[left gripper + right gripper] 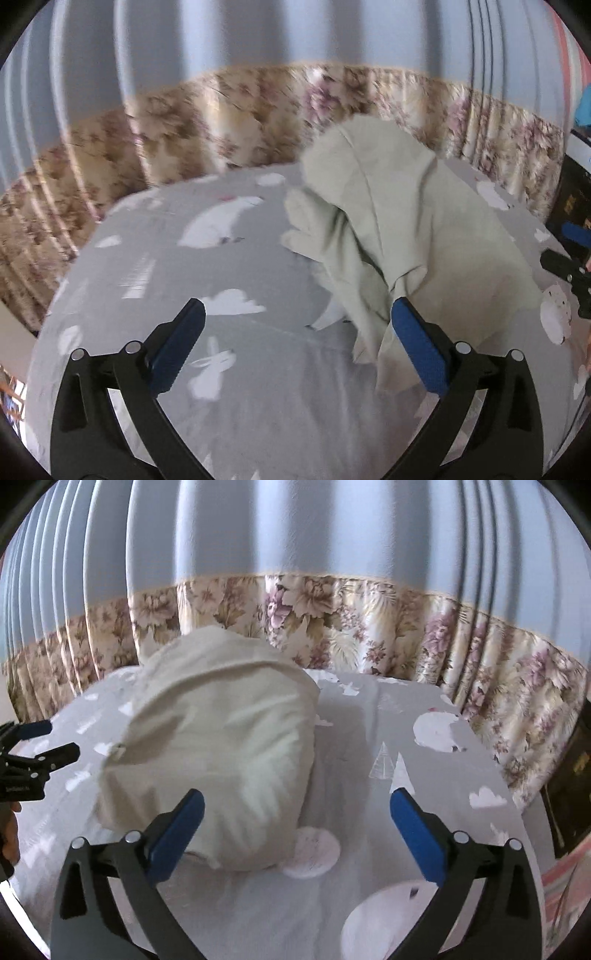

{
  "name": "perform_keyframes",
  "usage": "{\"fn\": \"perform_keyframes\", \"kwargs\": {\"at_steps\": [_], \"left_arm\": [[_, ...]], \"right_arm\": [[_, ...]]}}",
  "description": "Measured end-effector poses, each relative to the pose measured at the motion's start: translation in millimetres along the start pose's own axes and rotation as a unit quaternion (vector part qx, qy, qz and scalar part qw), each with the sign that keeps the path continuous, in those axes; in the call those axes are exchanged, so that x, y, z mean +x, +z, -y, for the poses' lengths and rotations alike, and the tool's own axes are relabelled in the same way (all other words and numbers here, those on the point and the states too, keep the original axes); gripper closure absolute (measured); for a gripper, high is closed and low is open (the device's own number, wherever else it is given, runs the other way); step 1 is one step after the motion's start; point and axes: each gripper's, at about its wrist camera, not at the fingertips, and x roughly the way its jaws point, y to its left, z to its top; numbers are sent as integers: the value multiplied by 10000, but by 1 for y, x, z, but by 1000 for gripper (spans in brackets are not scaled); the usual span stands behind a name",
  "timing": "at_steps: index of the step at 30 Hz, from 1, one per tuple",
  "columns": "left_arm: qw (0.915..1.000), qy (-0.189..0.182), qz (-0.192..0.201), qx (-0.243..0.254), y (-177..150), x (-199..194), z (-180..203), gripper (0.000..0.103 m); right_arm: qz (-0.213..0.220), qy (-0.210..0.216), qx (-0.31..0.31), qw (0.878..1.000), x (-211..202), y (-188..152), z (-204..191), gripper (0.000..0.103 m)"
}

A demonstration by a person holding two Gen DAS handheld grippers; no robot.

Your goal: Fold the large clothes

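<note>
Both my left gripper (297,314) and right gripper (297,794) stand wide apart, gripping nothing, above the grey bedsheet (369,738) near the crumpled cream garment (221,738).

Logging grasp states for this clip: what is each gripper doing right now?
Left gripper: open, holding nothing; the crumpled pale cream cloth garment lies by its right finger.
Right gripper: open, holding nothing.

A: Where is there room on the bed (424,775)?
B: From 12 to 4 o'clock of the right gripper (295,808), bare sheet.
A: What blocks?
B: The heaped garment (221,738) at 10 to 11, the curtain (369,627) along the far edge, the dark cabinet (569,794) at 3.
</note>
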Motion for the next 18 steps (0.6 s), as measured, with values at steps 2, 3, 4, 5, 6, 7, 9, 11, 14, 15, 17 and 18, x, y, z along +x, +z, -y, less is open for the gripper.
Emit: {"fn": "perform_keyframes", "kwargs": {"at_steps": [2,3,4,5,6,7,9,11,14,15,17,18], "left_arm": [[9999,101,11,-110,-2,-17,-7,3],[9998,129,14,-158,-2,-25,-11,3],[9997,163,10,-198,-2,-31,-13,3],[9995,198,32,-239,-1,-39,-16,3],[9993,226,103,-274,-1,-51,-19,3],[9991,234,196,-297,-2,-60,-22,3],[9977,349,409,-420,-1,-81,-27,3],[9971,443,378,-498,0,-93,-29,3],[9970,419,444,-481,-3,-110,-31,3],[9968,441,472,-474,-5,-117,-32,3],[9967,380,469,-540,-7,-126,-34,3],[9968,268,462,-595,-9,-133,-36,3]], "right_arm": [[75,-76,182,9998,-14,-2,-3,2],[132,-169,262,9994,-21,-2,-5,2],[184,-243,330,9990,-28,-2,-7,2],[219,-333,385,9985,-34,0,-10,2],[229,-475,423,9977,-39,1,-15,2],[209,-654,441,9967,-42,3,-20,2],[78,-917,421,9949,-49,8,-34,2],[-4,-795,174,9967,-58,12,-48,2],[312,-918,55,9953,-79,10,-65,2],[360,-825,85,9959,-85,9,-68,2],[243,-601,197,9977,-92,8,-72,2],[202,-555,261,9979,-95,6,-73,2]]}}
